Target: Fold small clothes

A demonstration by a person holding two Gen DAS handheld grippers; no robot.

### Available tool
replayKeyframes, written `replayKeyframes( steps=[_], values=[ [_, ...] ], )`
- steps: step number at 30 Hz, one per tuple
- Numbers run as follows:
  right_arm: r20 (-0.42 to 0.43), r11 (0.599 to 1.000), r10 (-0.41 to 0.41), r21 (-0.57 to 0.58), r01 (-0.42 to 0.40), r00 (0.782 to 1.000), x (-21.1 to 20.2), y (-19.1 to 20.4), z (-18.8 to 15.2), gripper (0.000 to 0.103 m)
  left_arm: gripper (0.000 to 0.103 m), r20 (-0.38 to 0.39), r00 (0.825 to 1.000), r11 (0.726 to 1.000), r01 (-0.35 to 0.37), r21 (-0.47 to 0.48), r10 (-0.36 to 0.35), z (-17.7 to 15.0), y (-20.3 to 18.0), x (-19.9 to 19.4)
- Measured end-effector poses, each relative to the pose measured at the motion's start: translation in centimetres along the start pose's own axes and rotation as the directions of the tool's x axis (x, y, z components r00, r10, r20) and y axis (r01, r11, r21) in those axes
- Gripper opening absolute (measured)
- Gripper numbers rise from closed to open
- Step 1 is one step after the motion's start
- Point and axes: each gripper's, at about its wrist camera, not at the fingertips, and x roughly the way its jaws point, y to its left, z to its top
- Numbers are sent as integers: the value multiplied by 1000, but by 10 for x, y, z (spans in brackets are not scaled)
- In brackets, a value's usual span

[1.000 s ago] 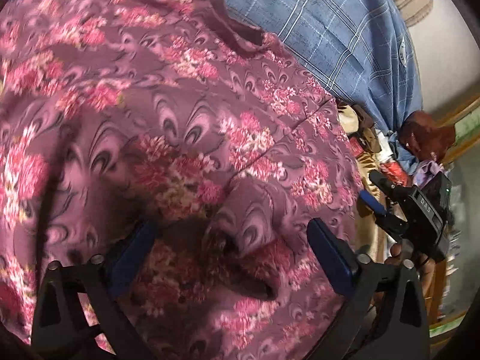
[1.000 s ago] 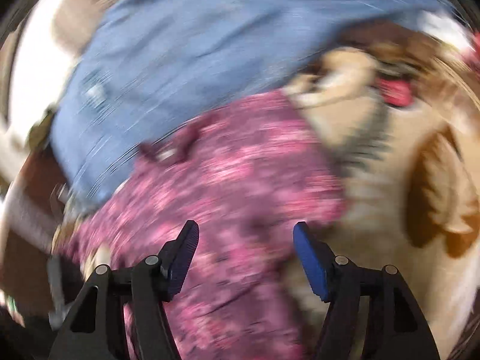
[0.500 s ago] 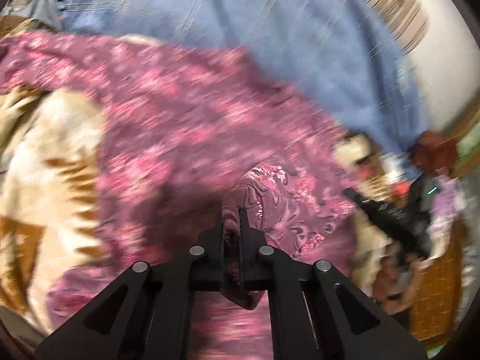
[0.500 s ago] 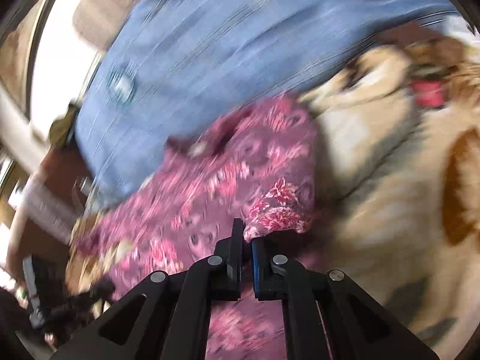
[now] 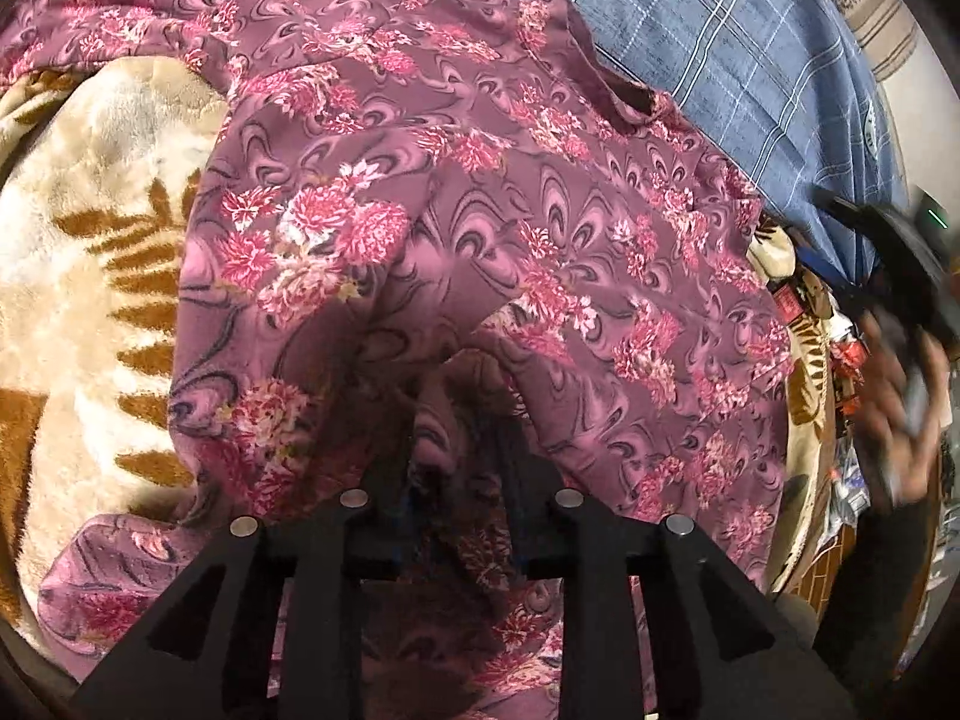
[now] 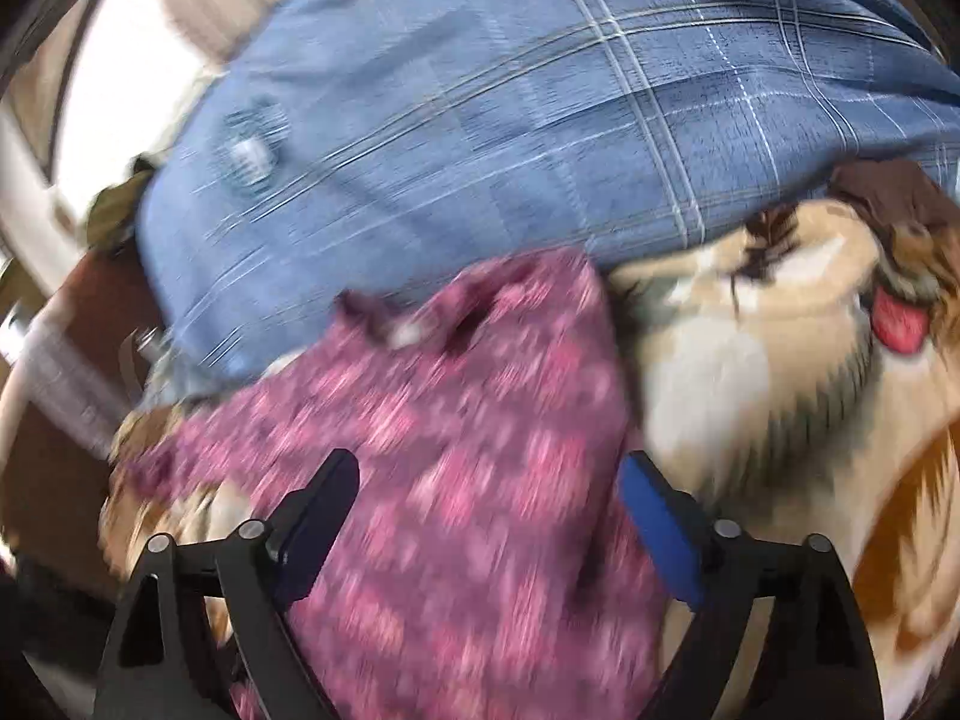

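A purple floral garment lies spread on a cream and brown fleece blanket. In the left wrist view my left gripper is partly open, its fingers under a draped fold of the garment, which hides the tips. In the right wrist view the garment lies blurred beneath my right gripper, whose jaws stand wide apart and empty above the cloth. The right gripper also shows, blurred, at the right edge of the left wrist view.
A blue plaid cloth lies behind the garment, also in the left wrist view. The blanket with a dog print spreads to the right. Cluttered items sit at the blanket's right edge.
Both grippers were shut on folds of the garment half a second ago. Both have opened and let go. The garment now lies folded over and flatter on the blanket.
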Motion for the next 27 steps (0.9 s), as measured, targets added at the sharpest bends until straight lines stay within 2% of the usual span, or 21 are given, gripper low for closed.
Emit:
replayKeyframes(
  steps=[1, 2, 3, 4, 5, 6, 7, 9, 11, 13, 15, 16, 17, 19, 20, 21, 22, 23, 24, 25, 27],
  values=[
    [0, 1000, 0, 0, 0, 1000, 0, 0, 0, 79, 21, 0, 1000, 1000, 5, -1, -5, 0, 0, 0],
    [-19, 999, -47, 21, 47, 999, 18, -4, 13, 70, 21, 0, 1000, 1000, 7, 4, -7, -1, 0, -2],
    [-52, 996, -73, 52, 75, 996, 36, -10, 26, 64, 16, 1, 1000, 1000, 13, 17, -13, -2, -2, -4],
    [-104, 993, -81, 77, 89, 991, 55, -16, 34, 57, 5, 4, 1000, 1000, 15, 24, -15, -2, -3, -5],
    [-139, 989, -101, 98, 115, 985, 69, -23, 39, 25, 5, 15, 1000, 999, 22, 29, -23, -3, -5, -10],
    [-157, 984, -121, 112, 140, 980, 76, -26, 41, 4, 5, 24, 999, 999, 39, 33, -40, -2, -5, -16],
    [-172, 982, -129, 112, 149, 977, 79, -27, 43, 4, 5, 35, 997, 998, 61, 35, -62, -1, -5, -25],
    [-111, 986, -137, 80, 147, 984, 67, -13, 50, 4, 5, 46, 996, 997, 74, 35, -76, 2, -4, -35],
    [-61, 987, -153, 35, 155, 986, 57, 6, 58, 4, 5, 47, 997, 998, 52, 35, -54, 4, 1, -37],
    [-32, 988, -153, 25, 154, 988, 59, 21, 68, 4, 5, 29, 1000, 1000, -8, 20, 8, 6, 9, -28],
    [-56, 990, -142, 13, 143, 988, 81, 31, 74, 13, 5, -6, 1000, 1000, -11, -20, 11, 6, 18, -19],
    [-74, 991, -135, -6, 135, 988, 92, 34, 74, 23, 5, -29, 1000, 999, 6, -37, -7, 7, 22, -15],
    [-127, 992, -122, -39, 117, 984, 112, 38, 70, 34, 6, -41, 999, 999, 17, -42, -19, 6, 24, -14],
    [-193, 995, -104, -22, 102, 976, 118, 43, 61, 33, 8, -46, 999, 999, 22, -45, -24, 6, 24, -16],
    [-177, 998, -54, 0, 55, 983, 103, 41, 56, 32, 12, -44, 999, 999, 24, -46, -26, 6, 24, -17],
    [-142, 1000, 3, -2, -3, 990, 79, 43, 48, 38, 19, -42, 999, 999, 24, -47, -26, 6, 23, -18],
    [-117, 999, 24, -23, -27, 993, 55, 45, 40, 45, 23, -41, 999, 999, 22, -48, -24, 5, 24, -18],
    [-83, 999, 29, -42, -33, 996, 28, 44, 28, 67, 24, -45, 999, 999, 17, -49, -19, 5, 22, -17],
    [-44, 999, 21, -46, -23, 999, 0, 40, 13, 77, 24, -50, 999, 999, 12, -49, -14, 4, 22, -15],
    [-22, 999, 8, -36, -9, 1000, -20, 33, -2, 77, 24, -52, 999, 999, 9, -49, -11, 3, 22, -14],
    [-32, 1000, 2, 19, -1, 999, -41, 14, -29, 75, 24, -50, 999, 999, 3, -47, -5, 4, 21, -14]
  ],
)
